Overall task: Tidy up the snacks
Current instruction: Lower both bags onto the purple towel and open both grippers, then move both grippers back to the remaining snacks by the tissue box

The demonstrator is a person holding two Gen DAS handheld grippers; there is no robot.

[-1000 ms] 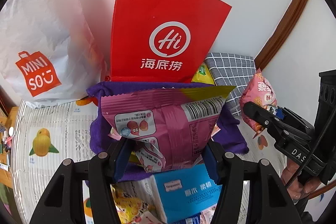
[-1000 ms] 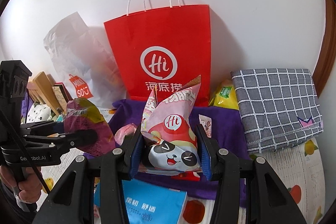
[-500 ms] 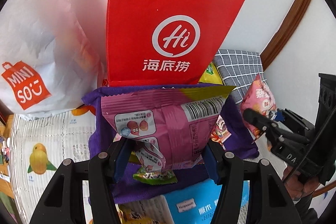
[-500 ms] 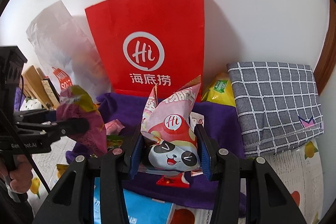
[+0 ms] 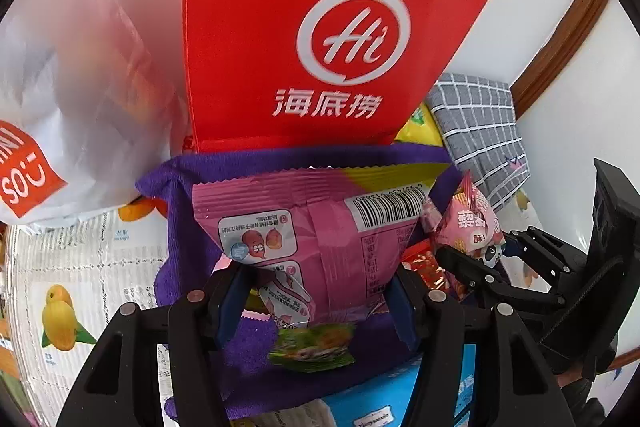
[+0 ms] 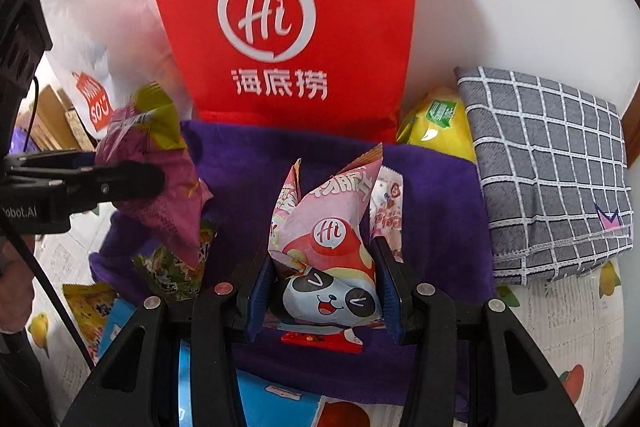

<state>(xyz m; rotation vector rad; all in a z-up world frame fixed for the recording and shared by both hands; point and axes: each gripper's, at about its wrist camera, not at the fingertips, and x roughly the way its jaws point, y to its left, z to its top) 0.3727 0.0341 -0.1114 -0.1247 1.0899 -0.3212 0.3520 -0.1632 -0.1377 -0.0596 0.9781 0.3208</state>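
Snack packets are clamped in both grippers above a purple cloth [image 5: 192,187].

Left wrist view: the left gripper [image 5: 316,297] is pitched steeply downward, its jaws partly closed on the lower end of a pink sweet-potato snack bag [image 5: 320,223]. The bag is held upright with its back panel toward the camera; its long axis runs up from the jaws, and the crimped top edge and barcode are uppermost. A small green packet [image 5: 312,347] lies on the cloth below the jaws. A red paper bag [image 5: 320,7] stands upright behind the cloth, and its contents cannot be seen. A white Miniso bag [image 5: 80,67] is beside it on the left. The right gripper [image 5: 472,263] is seen at the right edge.

Right wrist view: the right gripper [image 6: 324,291] is likewise pitched downward, its jaws partly closed on a pink panda-print snack packet [image 6: 328,251]. The packet stands upright, printed face toward the camera, with two pointed corners uppermost. A grey checked cloth [image 6: 552,167] is folded at the right, and a yellow packet [image 6: 436,123] is wedged between it and the red paper bag. A blue box [image 6: 276,403] lies at the near edge.
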